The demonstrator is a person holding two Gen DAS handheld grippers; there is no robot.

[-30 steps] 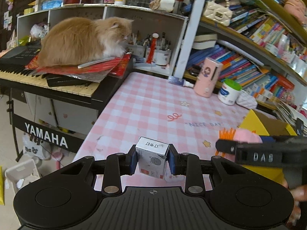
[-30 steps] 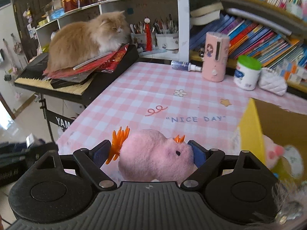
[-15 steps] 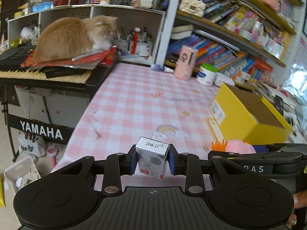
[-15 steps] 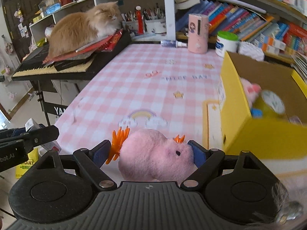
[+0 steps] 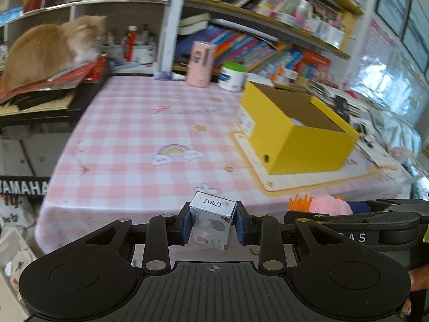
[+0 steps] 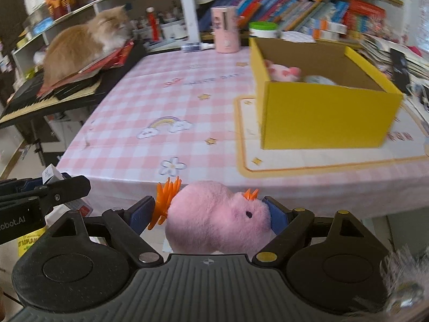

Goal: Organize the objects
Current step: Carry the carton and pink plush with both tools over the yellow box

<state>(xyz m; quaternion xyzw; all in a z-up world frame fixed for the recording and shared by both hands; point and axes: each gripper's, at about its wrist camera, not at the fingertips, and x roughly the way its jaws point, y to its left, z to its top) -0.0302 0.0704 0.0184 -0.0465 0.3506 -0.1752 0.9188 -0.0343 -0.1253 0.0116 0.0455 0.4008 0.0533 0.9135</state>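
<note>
My left gripper (image 5: 212,225) is shut on a small white staple box (image 5: 212,222) with a grey cat print, held off the near edge of the pink checked table (image 5: 134,134). My right gripper (image 6: 211,212) is shut on a pink plush toy (image 6: 217,222) with orange tufts, also in front of the table edge. An open yellow cardboard box (image 6: 327,112) stands on a yellow-rimmed mat at the right; inside it lie a pink-and-white plush (image 6: 281,71) and a pale object. The same yellow box (image 5: 295,134) is right of centre in the left wrist view, where the right gripper (image 5: 356,222) and the pink plush (image 5: 329,205) show at the right.
An orange cat (image 6: 83,45) lies on red papers on a keyboard (image 6: 40,96) left of the table. A pink cylinder (image 6: 225,29), a green-lidded white tub (image 6: 262,28) and a small bottle (image 6: 197,47) stand at the table's back edge. Crowded bookshelves (image 5: 268,26) rise behind.
Both grippers have drawn back from the table and swung right, each keeping its object. The yellow box has come fully into view and the table's near edge now shows.
</note>
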